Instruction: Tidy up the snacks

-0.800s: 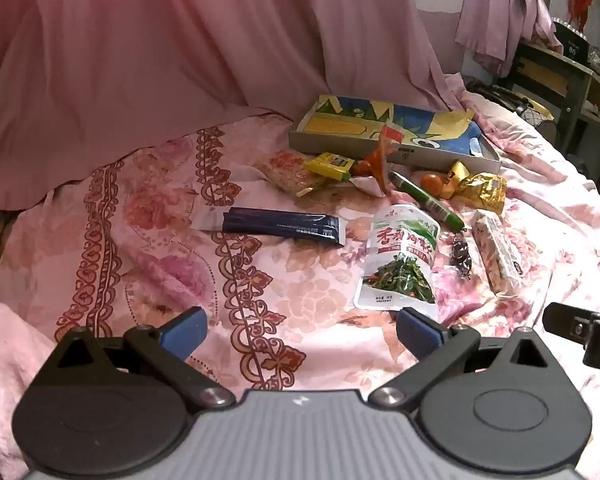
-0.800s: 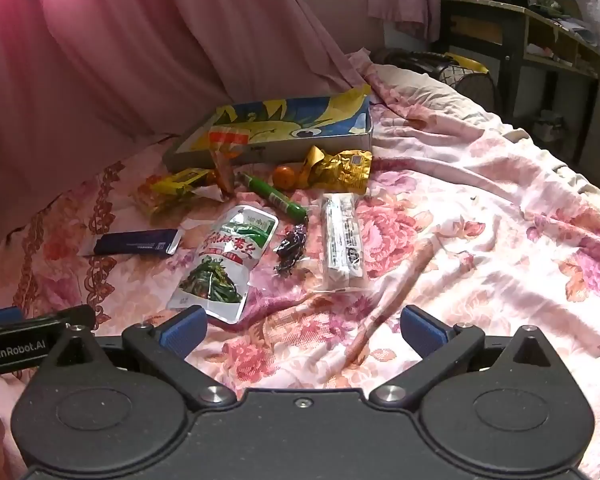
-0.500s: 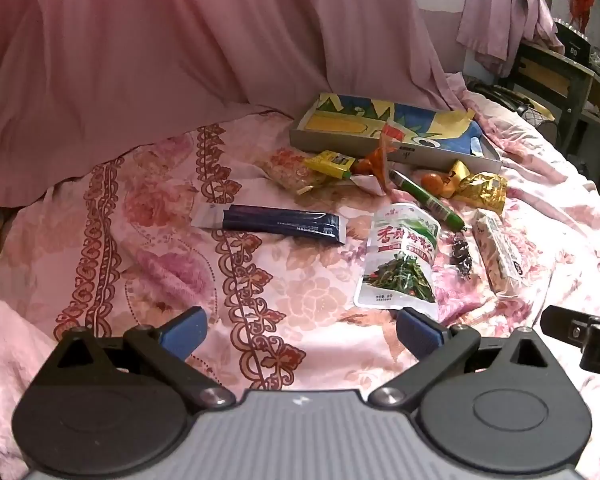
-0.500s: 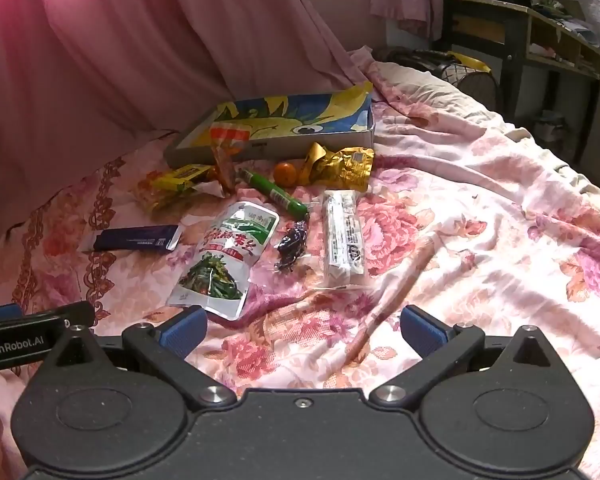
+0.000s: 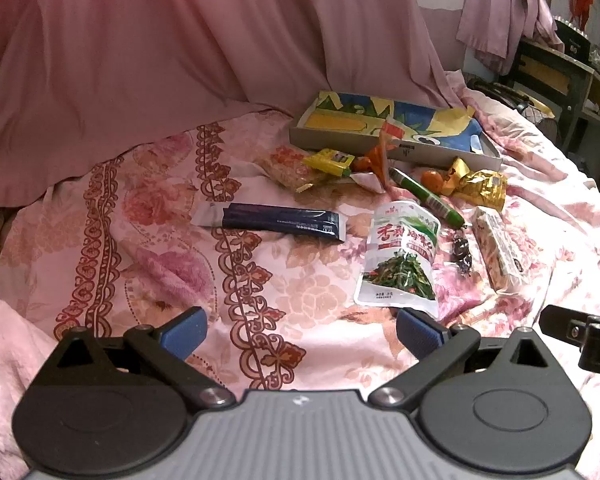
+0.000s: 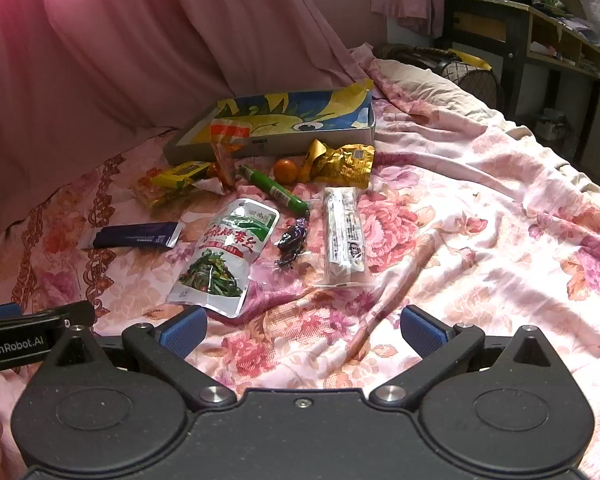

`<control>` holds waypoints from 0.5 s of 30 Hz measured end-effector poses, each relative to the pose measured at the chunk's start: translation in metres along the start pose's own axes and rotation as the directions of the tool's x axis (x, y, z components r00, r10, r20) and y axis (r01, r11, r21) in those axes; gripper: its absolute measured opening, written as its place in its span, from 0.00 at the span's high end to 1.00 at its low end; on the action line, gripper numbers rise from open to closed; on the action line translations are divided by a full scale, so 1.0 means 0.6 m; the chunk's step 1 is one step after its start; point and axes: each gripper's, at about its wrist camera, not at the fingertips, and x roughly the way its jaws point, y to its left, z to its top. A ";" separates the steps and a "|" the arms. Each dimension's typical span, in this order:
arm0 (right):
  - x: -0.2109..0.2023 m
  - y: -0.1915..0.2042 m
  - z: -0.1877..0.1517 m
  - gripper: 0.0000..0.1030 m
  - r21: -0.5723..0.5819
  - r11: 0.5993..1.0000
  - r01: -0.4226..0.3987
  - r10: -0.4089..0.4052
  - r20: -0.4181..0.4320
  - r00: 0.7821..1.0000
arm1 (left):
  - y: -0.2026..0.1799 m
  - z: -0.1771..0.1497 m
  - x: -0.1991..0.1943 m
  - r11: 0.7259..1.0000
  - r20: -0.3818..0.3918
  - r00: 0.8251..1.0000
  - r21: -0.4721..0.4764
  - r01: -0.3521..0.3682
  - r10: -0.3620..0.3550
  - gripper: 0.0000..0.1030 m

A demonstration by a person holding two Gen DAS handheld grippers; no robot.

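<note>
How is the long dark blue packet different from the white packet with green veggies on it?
The dark blue packet is long, thin and plain; the white veggie pouch is wider, with a food picture and red writing. The blue one lies crosswise, the pouch points toward the tray. Both lie flat on the bedspread, untouched.

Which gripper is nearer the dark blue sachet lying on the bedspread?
Left. The left gripper hangs open almost straight in front of the dark blue sachet; the right gripper, also open, sits further right, with the sachet off to its left.
</note>
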 end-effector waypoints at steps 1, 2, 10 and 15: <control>0.000 0.000 0.001 0.01 0.000 1.000 0.000 0.000 -0.001 1.000 | 0.000 0.001 0.000 1.000 0.000 1.000 -0.001 -0.001 0.001 0.00; 0.000 0.000 0.001 0.01 0.001 1.000 0.000 0.000 -0.001 1.000 | 0.000 0.001 0.000 1.000 0.000 1.000 -0.001 -0.001 0.001 0.00; 0.000 -0.001 0.002 0.01 0.000 1.000 0.001 -0.001 -0.003 1.000 | 0.000 0.000 0.000 1.000 -0.003 1.000 -0.001 -0.003 0.003 0.00; 0.000 0.000 0.001 0.00 0.001 1.000 0.000 0.000 -0.003 1.000 | 0.000 0.000 0.000 1.000 -0.004 1.000 0.000 -0.003 0.003 0.00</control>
